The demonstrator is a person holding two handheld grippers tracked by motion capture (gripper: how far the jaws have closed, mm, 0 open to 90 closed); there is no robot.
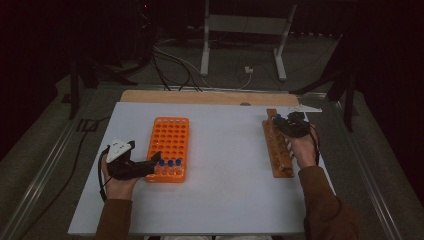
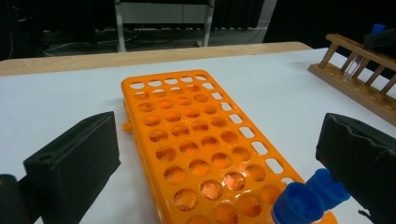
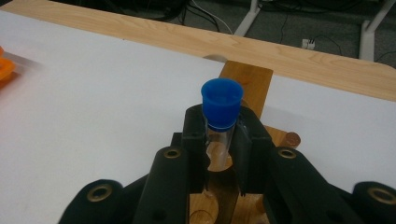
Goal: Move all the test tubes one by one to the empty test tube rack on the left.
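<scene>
An orange tube rack lies left of centre on the white table. Three blue-capped tubes stand in its near row. My left gripper is at the rack's near left corner, open, its jaws wide apart over the rack; two blue caps sit by its right jaw. At the far end of a wooden rack on the right, my right gripper is shut on a clear tube with a blue cap. That tube stands upright between the fingers, above the wooden rack.
A wooden strip runs along the table's far edge. Beyond it are cables and a white stand's legs on the floor. Metal rails border the table on both sides. Most holes of the orange rack hold nothing.
</scene>
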